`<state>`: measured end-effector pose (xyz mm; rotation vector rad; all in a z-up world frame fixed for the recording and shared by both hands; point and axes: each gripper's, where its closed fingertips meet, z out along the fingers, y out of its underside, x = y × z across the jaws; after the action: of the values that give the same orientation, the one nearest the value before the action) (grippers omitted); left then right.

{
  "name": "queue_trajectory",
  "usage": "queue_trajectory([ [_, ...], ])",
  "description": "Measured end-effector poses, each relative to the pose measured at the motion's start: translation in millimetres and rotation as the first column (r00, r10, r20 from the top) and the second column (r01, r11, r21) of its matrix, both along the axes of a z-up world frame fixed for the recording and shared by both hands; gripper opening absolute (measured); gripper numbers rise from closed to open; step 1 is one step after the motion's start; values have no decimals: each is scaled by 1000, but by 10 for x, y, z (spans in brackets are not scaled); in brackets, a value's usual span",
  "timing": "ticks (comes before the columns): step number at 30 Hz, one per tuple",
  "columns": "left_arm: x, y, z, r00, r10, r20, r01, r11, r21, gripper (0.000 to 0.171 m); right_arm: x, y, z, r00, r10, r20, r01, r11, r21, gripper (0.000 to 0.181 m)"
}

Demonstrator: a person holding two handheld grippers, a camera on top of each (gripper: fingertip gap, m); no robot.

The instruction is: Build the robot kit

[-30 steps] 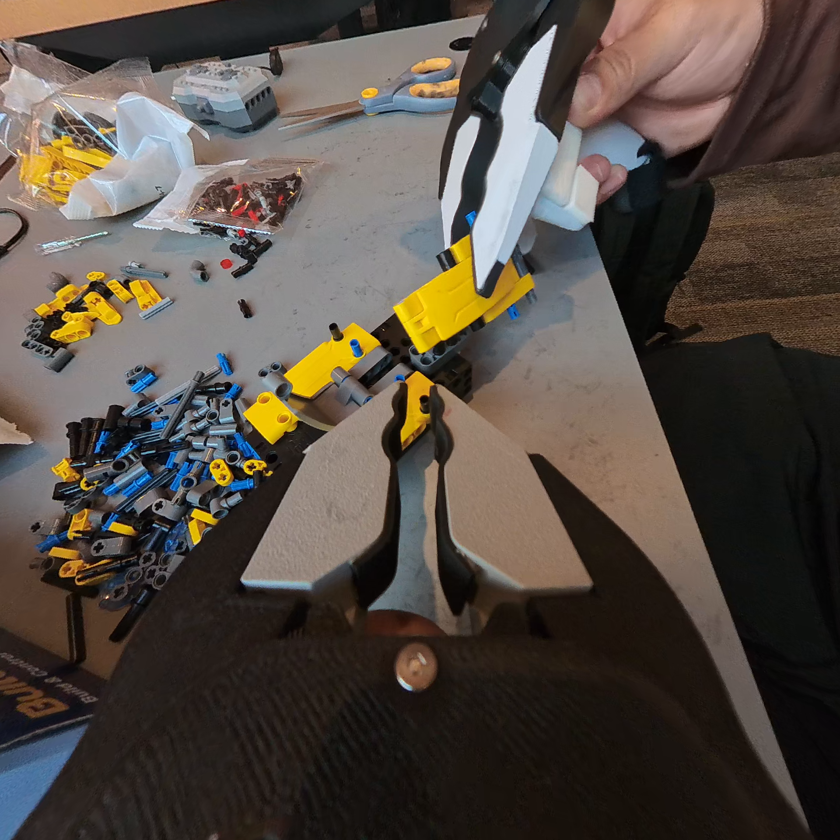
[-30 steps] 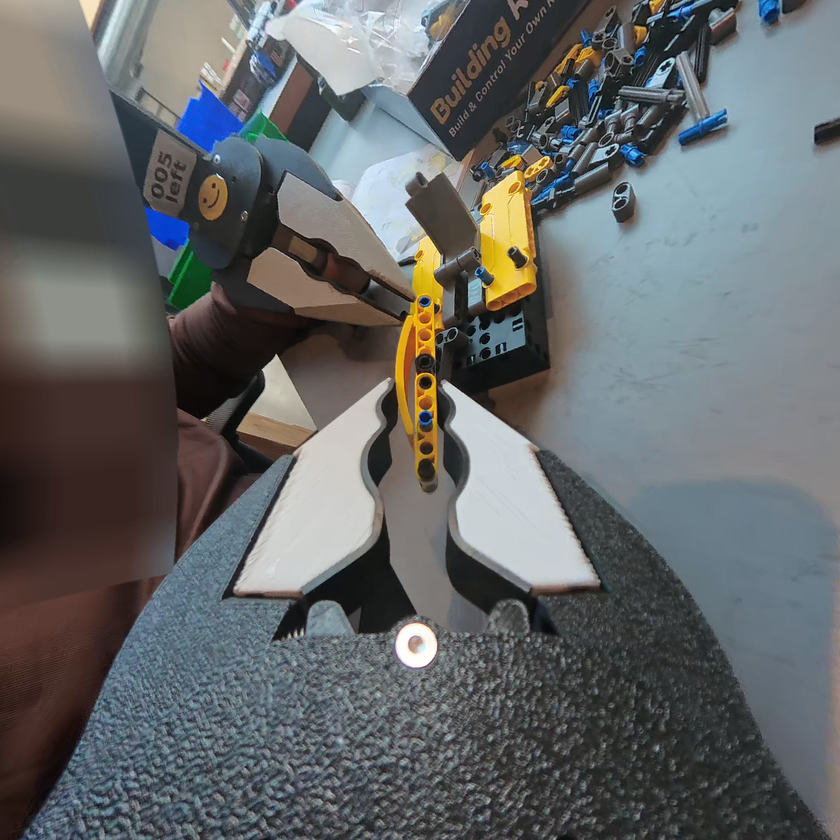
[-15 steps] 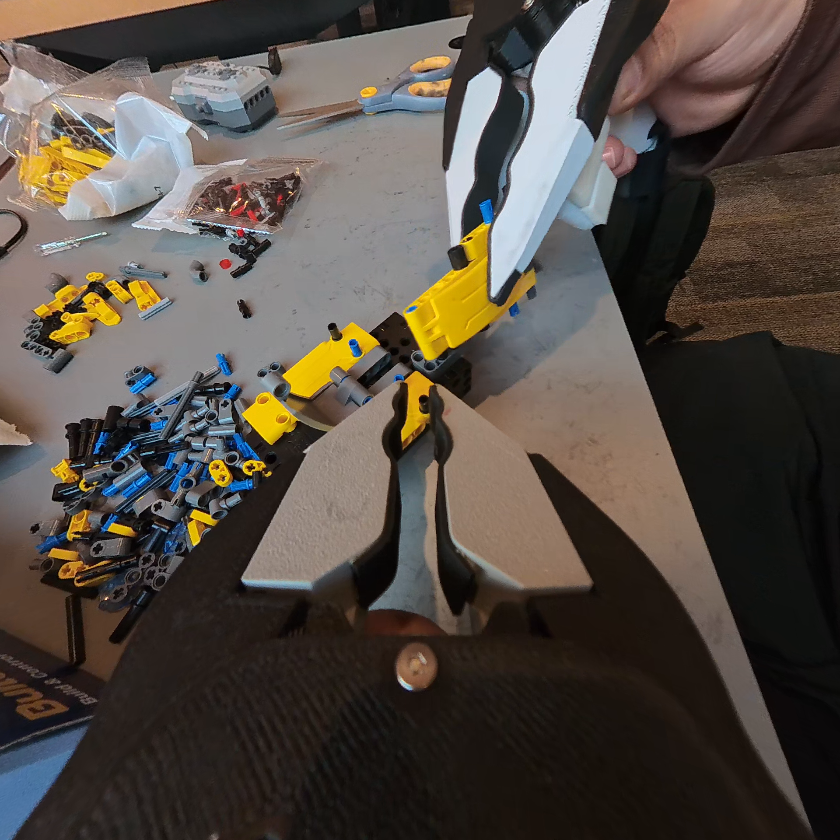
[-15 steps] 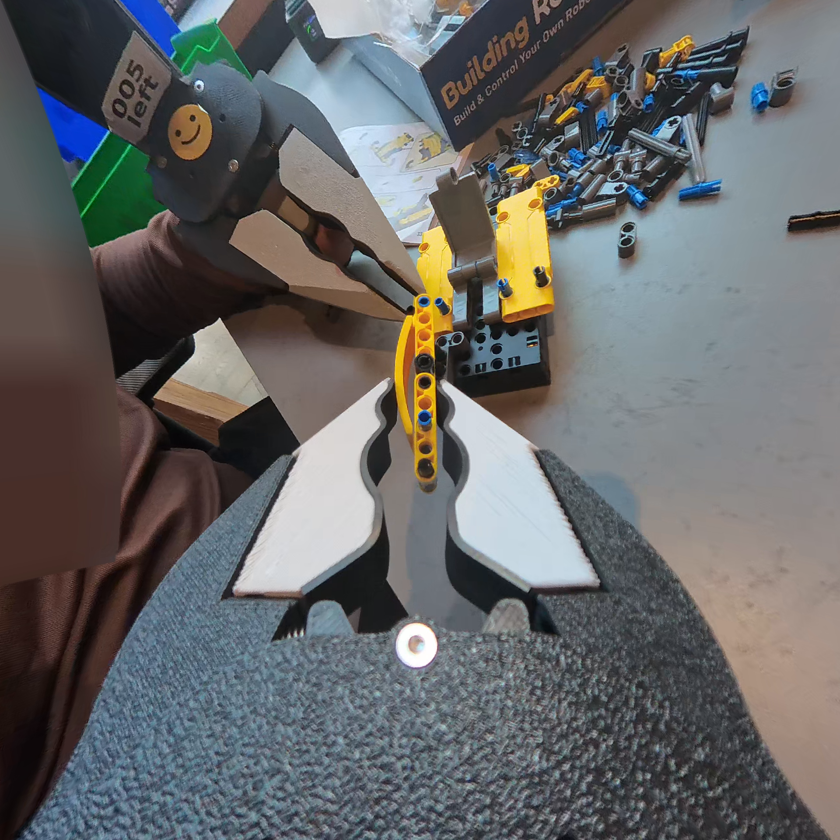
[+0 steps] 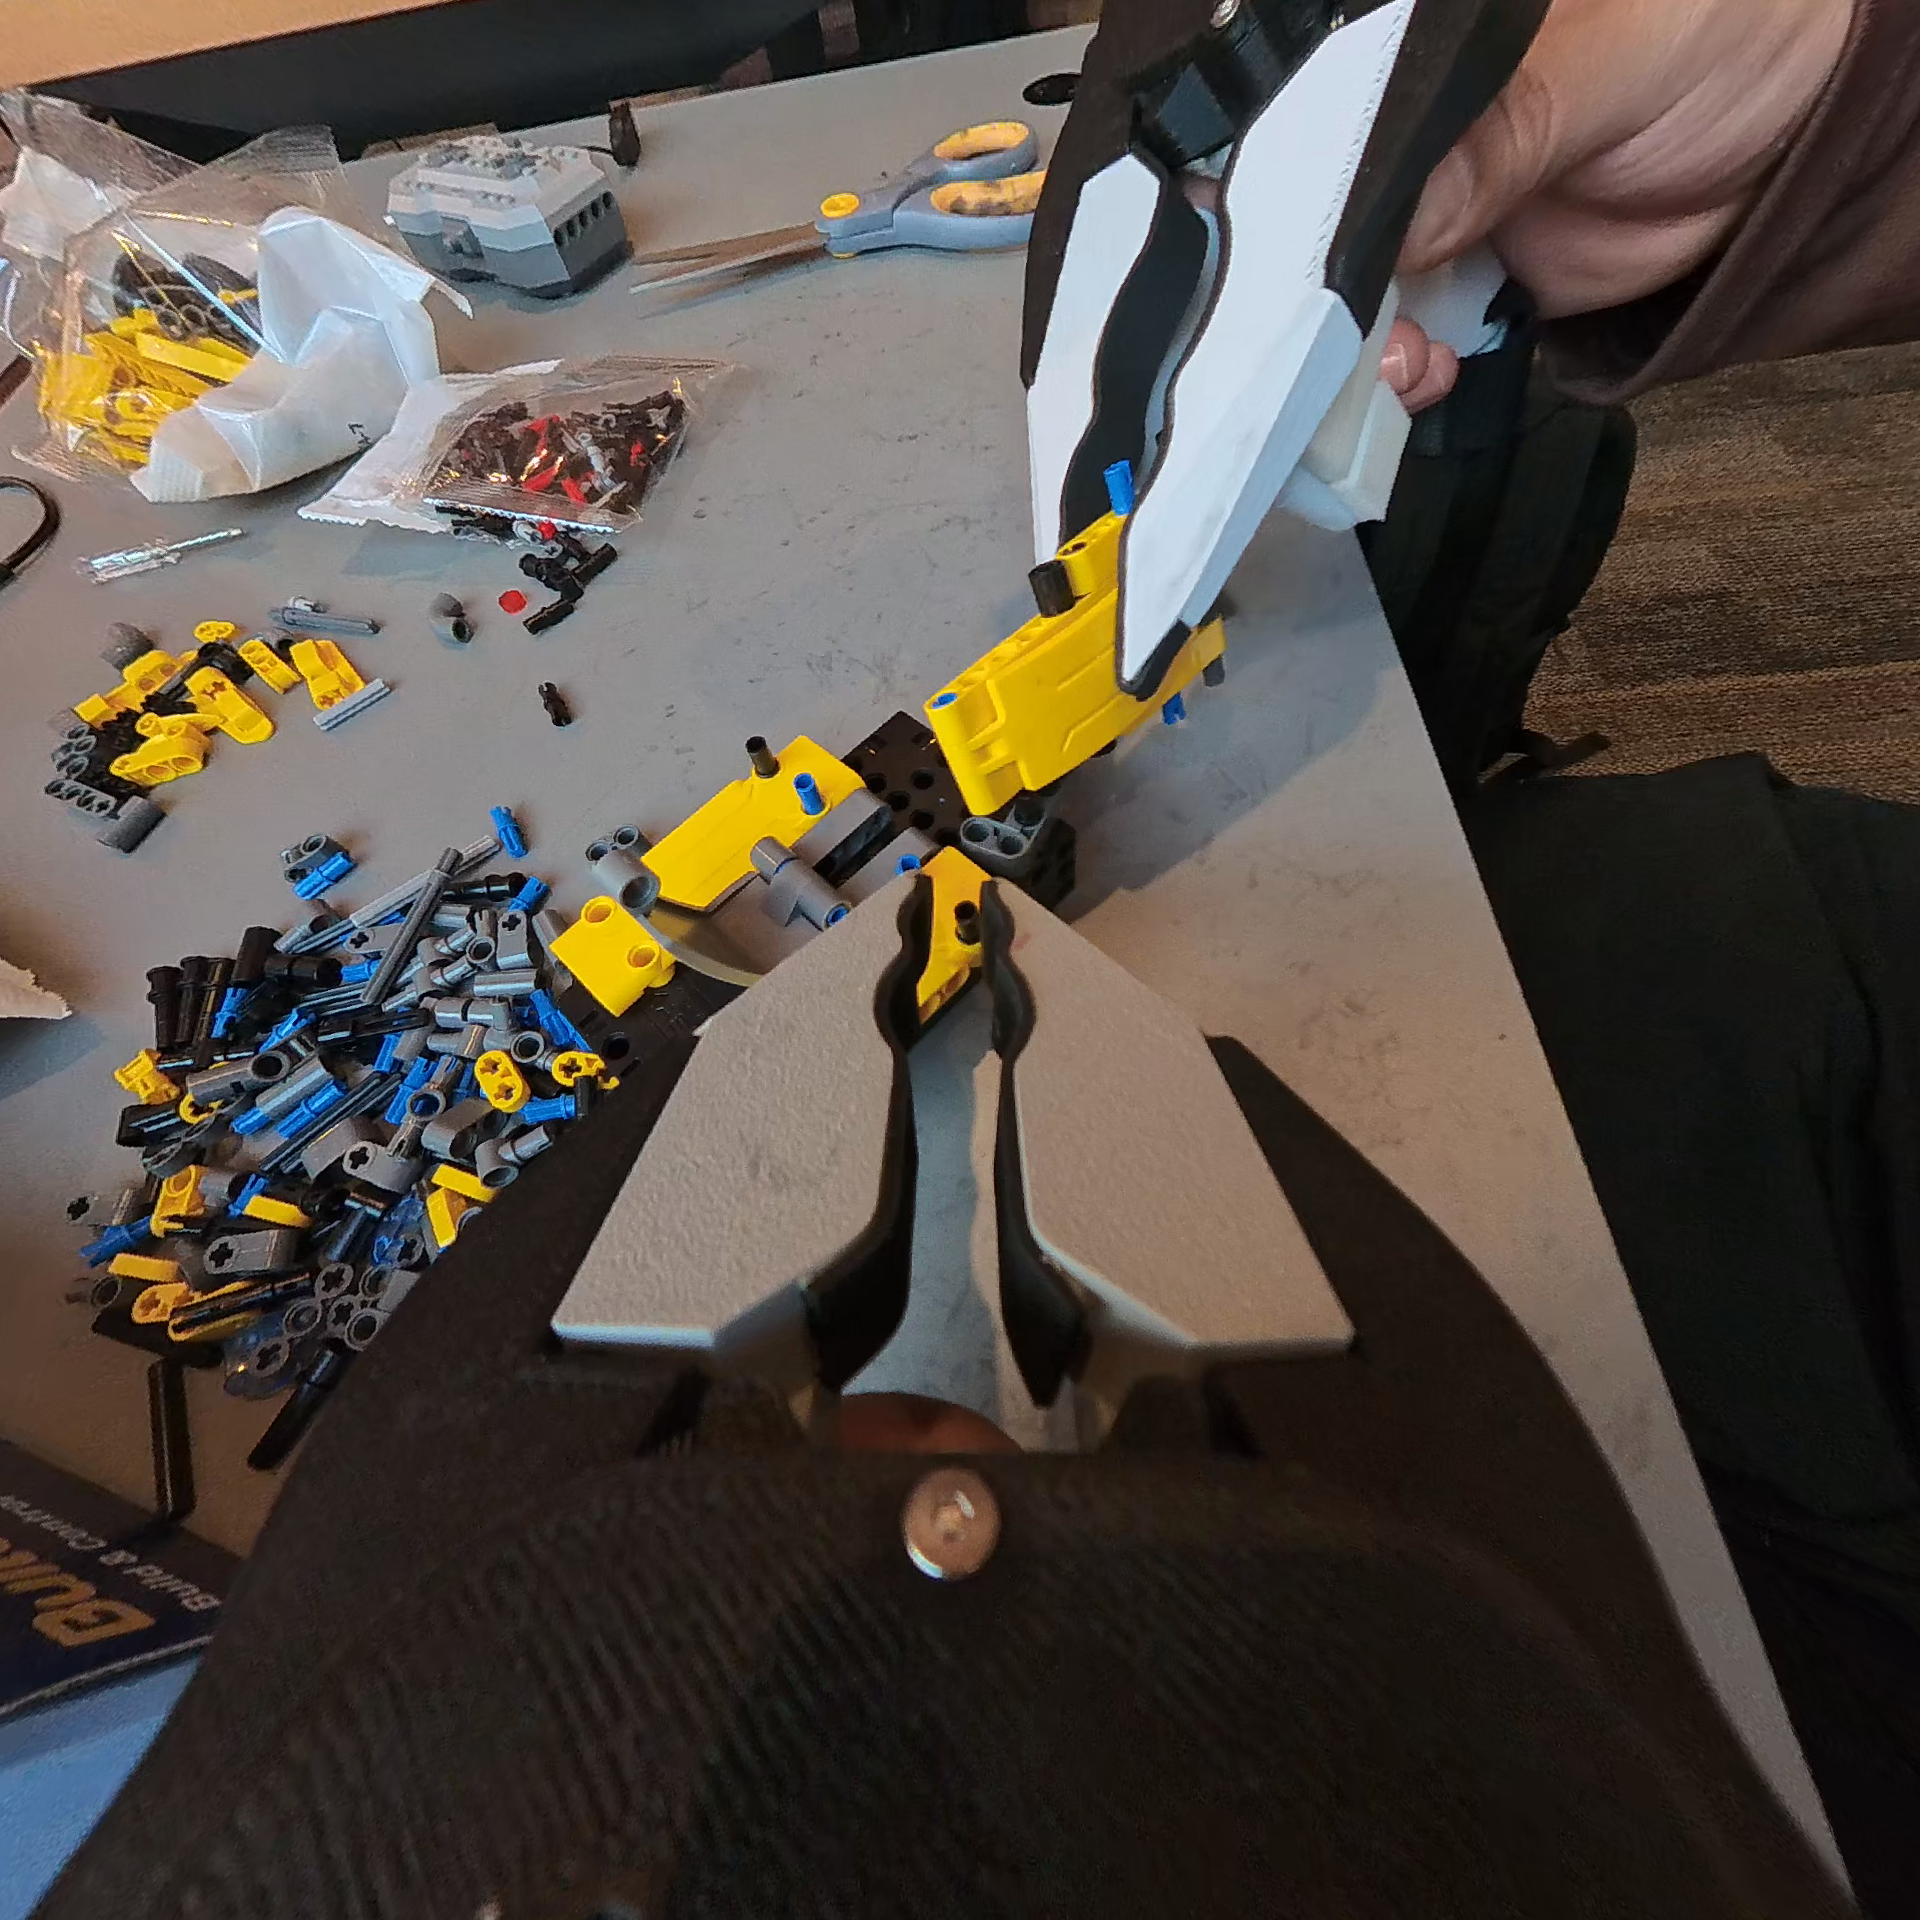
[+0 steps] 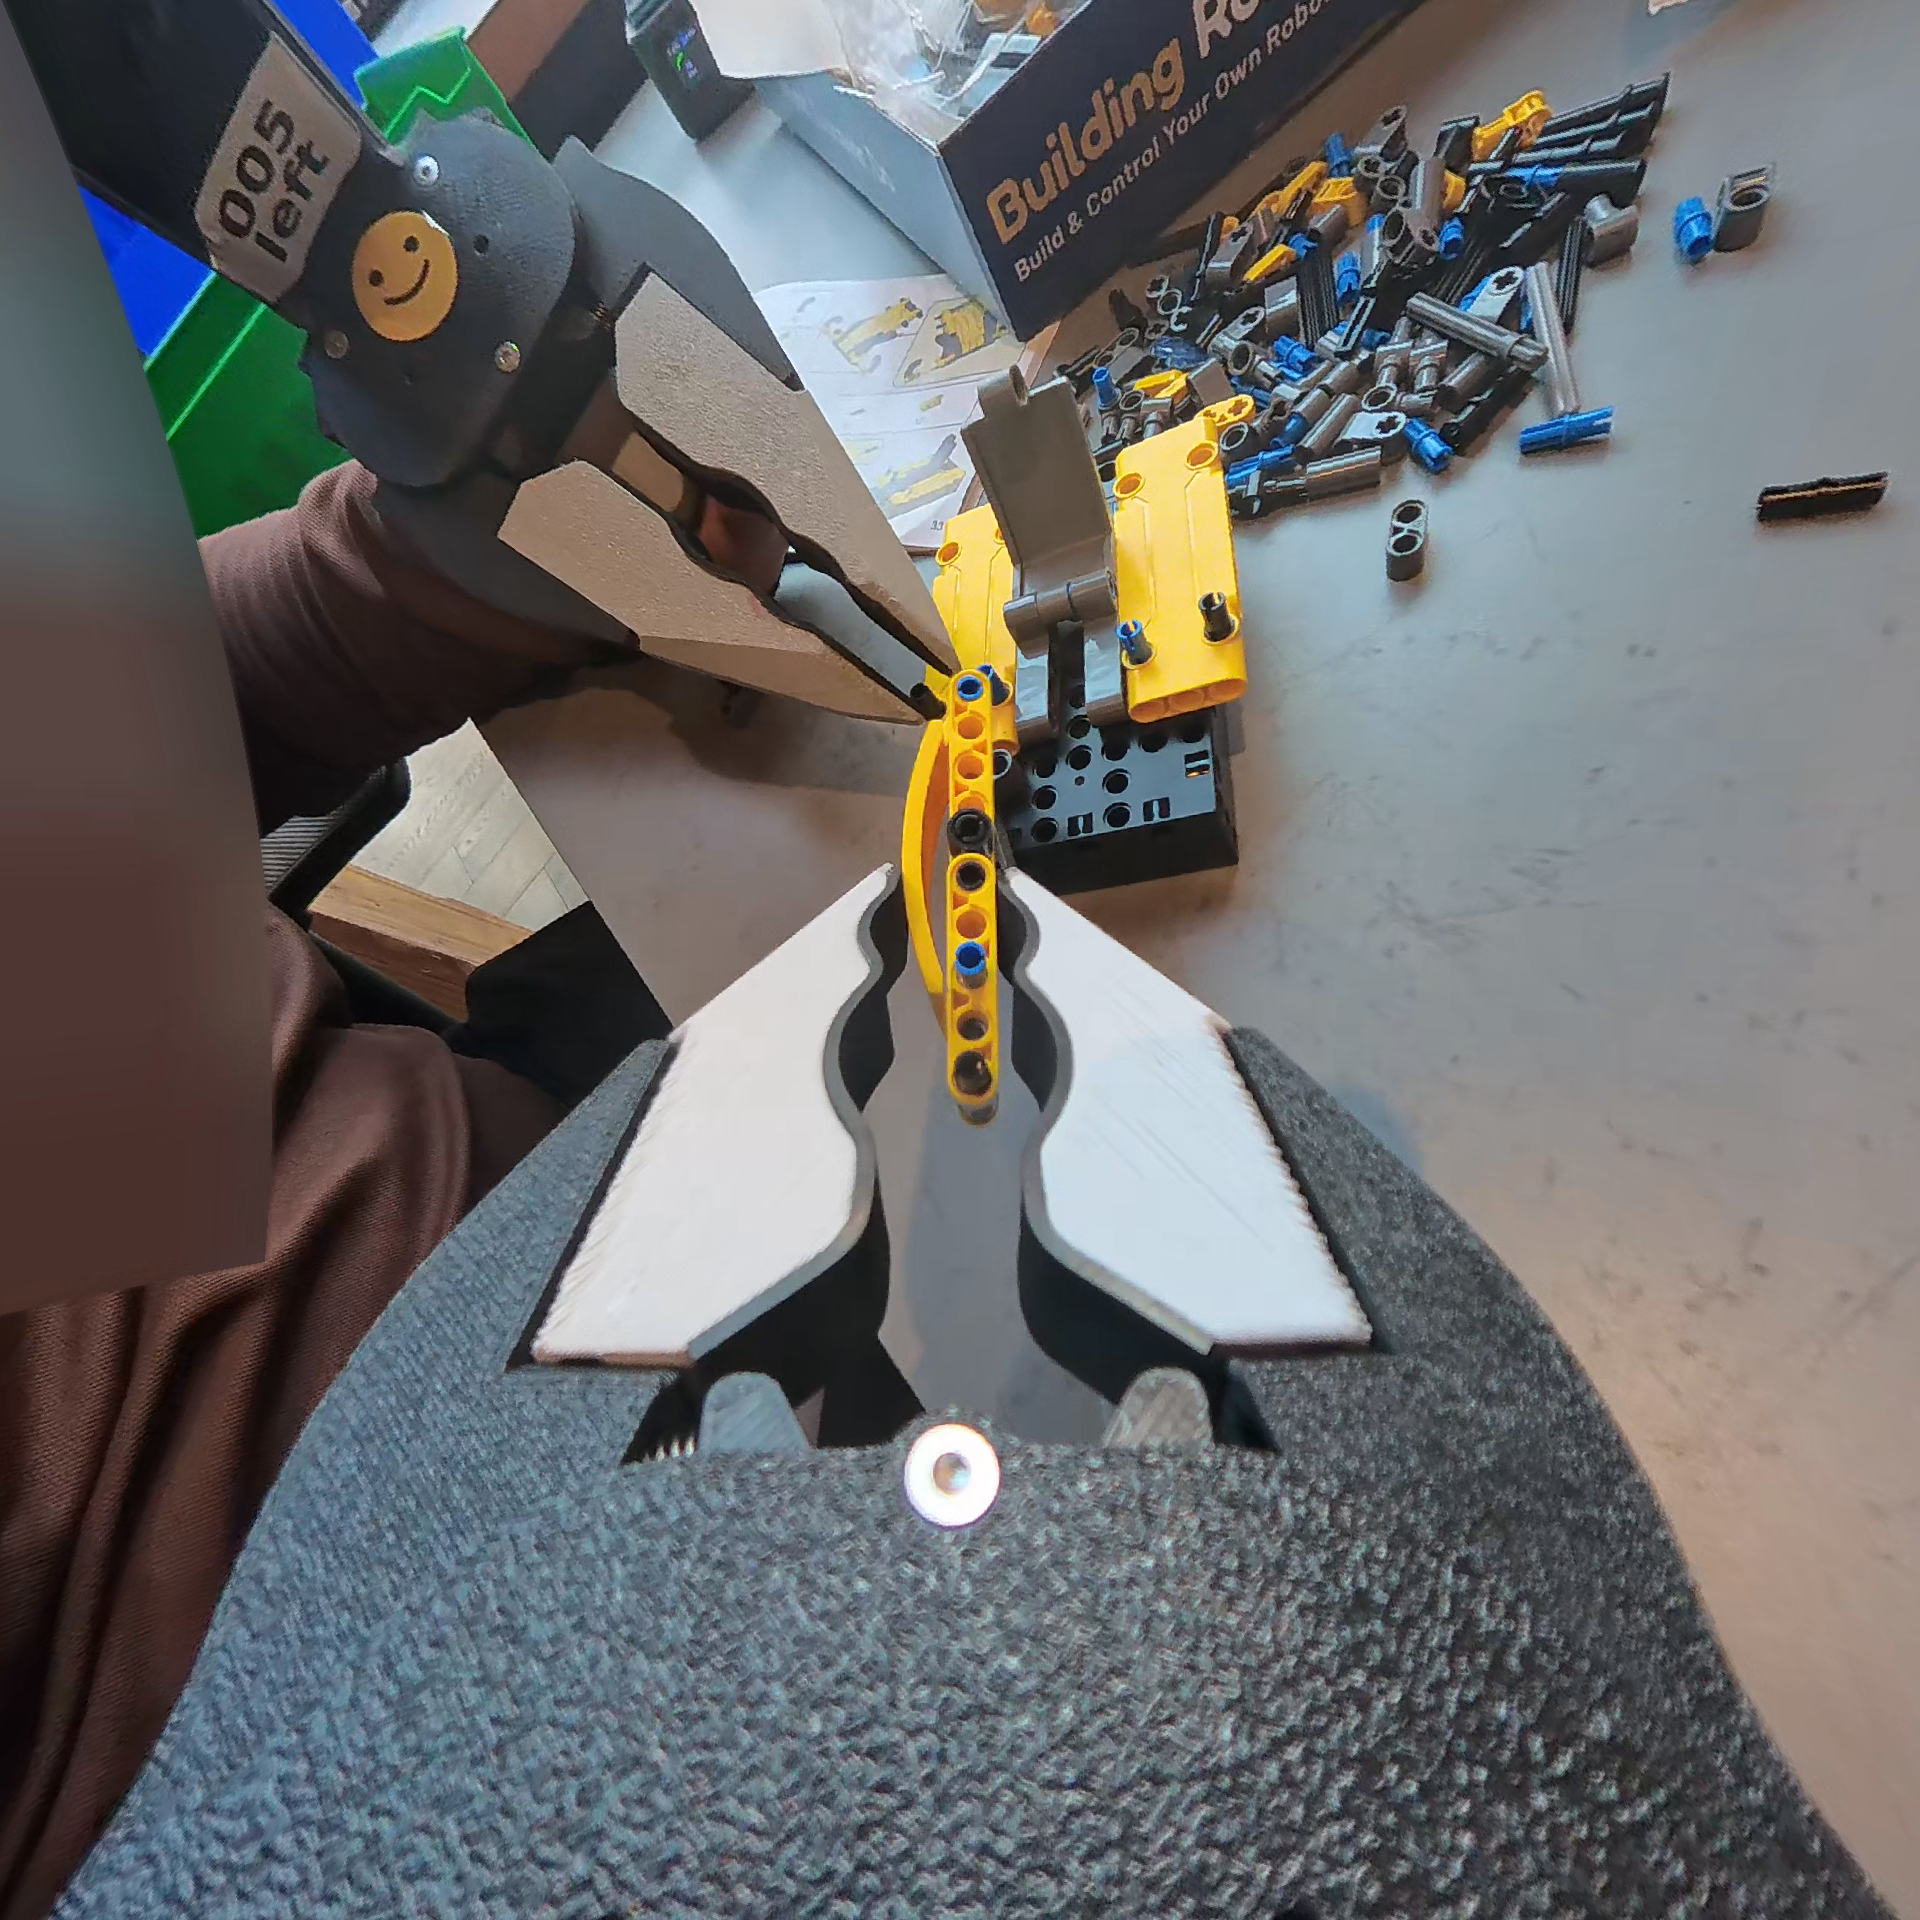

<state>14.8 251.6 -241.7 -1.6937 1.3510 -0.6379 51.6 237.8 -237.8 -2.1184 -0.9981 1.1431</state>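
In the left wrist view, the loose parts pile [image 5: 322, 1091] lies left of the brick model [image 5: 852, 842]; two parts bags [image 5: 312, 384] sit far left, the scissors [image 5: 883, 218] beyond, the box [image 5: 94, 1600] near left

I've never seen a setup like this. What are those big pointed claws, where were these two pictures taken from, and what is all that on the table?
The claws are two hand-held grippers, each with two fingers, squeezed by a person; there is no robot arm. Each carries a camera that looks forward along its own fingers, so each picture shows its own gripper large at the bottom.

In the left wrist view, the grey-fingered left gripper is shut on a corner of the yellow-and-black plastic brick model. The white-fingered right gripper is shut on a yellow perforated panel piece at the model's other end.

On the grey table lie a heap of small blue, grey, black and yellow connector pieces, clear bags of parts, yellow-handled scissors, and a dark printed box.
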Motion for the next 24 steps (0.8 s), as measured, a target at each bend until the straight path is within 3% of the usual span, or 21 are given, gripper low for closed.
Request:
queue_trajectory([
  [4,-1,6,11,1000,2,4,-2,1000,5,7,18,19,38,1000,3,-13,-3,1000,15,15],
  [10,89,-77,99,999,-44,30,42,996,75,24,79,-1,75,998,49,-31,-46,996,83,15],
  [14,155,-76,57,998,-53,-19,55,986,157,24,97,-32,90,997,71,-38,-66,991,117,15],
  [24,260,-40,-127,989,-60,-132,88,972,218,17,202,19,133,995,75,-68,-65,988,137,15],
])
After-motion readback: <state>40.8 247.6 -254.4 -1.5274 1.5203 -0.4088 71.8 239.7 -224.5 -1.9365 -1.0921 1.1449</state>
